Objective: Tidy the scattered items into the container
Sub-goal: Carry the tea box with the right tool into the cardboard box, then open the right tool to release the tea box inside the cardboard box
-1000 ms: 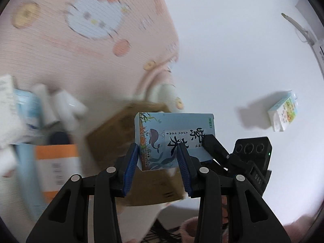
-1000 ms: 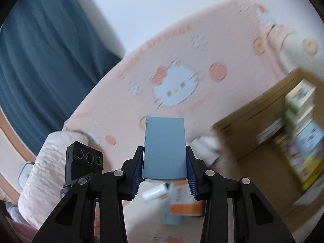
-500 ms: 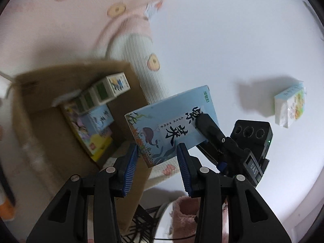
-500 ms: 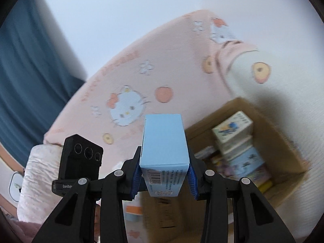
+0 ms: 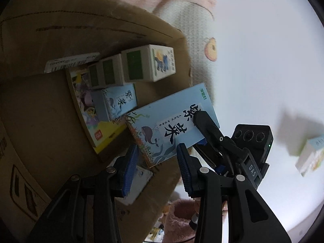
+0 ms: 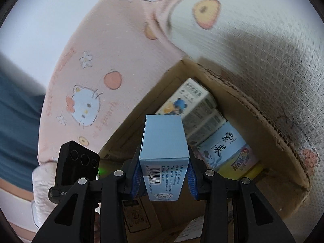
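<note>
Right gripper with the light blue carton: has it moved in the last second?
Yes. The right gripper and its light blue carton have swung from over the pink blanket to over the brown cardboard box.

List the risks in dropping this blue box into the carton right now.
1. The blue box in the right gripper hangs over the stacked boxes in the cardboard carton; released here, it may land askew on them.
2. The left gripper sits close beneath the blue box, so the two grippers could knock.
</note>
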Action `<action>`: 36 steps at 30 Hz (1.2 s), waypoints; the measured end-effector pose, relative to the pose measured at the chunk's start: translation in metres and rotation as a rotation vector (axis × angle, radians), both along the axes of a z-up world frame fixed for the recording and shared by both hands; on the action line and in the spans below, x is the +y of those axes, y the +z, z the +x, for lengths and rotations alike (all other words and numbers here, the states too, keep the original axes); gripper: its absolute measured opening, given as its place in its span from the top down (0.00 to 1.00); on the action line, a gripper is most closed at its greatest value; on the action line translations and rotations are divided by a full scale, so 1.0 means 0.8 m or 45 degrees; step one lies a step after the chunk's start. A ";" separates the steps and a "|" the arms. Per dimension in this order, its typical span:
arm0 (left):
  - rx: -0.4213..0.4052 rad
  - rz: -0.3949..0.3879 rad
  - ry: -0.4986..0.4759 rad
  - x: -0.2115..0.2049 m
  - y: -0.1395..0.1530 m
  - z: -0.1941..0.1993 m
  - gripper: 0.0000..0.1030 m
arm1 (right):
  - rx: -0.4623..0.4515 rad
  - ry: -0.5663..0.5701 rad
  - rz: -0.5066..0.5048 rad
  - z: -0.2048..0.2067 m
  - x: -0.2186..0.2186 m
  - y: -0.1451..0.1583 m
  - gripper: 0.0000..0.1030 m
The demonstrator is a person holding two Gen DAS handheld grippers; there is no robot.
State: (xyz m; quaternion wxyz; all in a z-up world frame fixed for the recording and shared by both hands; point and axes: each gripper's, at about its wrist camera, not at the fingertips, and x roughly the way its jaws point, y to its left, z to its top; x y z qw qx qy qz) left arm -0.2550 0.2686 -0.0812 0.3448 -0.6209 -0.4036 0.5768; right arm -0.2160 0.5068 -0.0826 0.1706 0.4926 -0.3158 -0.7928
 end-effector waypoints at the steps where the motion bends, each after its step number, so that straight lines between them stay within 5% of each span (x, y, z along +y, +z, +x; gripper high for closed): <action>1: -0.029 0.003 0.007 0.002 -0.003 -0.002 0.58 | 0.003 0.004 0.008 0.001 0.002 0.001 0.65; 5: -0.001 -0.054 -0.009 0.014 -0.002 -0.003 0.58 | -0.036 0.016 0.114 -0.003 0.001 0.000 0.65; 9: -0.081 -0.117 0.002 0.026 -0.021 -0.005 0.58 | -0.147 0.036 0.245 -0.012 -0.011 -0.014 0.65; 14: -0.114 -0.187 0.072 0.024 -0.039 -0.009 0.58 | -0.232 0.022 0.257 -0.026 -0.019 -0.035 0.65; 25: -0.111 -0.247 0.176 0.014 -0.051 -0.016 0.58 | -0.156 -0.026 0.198 -0.042 -0.006 -0.054 0.63; 30: -0.106 -0.313 0.165 0.025 -0.056 -0.017 0.59 | -0.231 -0.087 0.233 -0.039 0.001 -0.057 0.50; 36: -0.185 -0.403 0.133 0.031 -0.075 -0.016 0.62 | -0.039 0.092 0.575 -0.026 -0.039 -0.008 0.41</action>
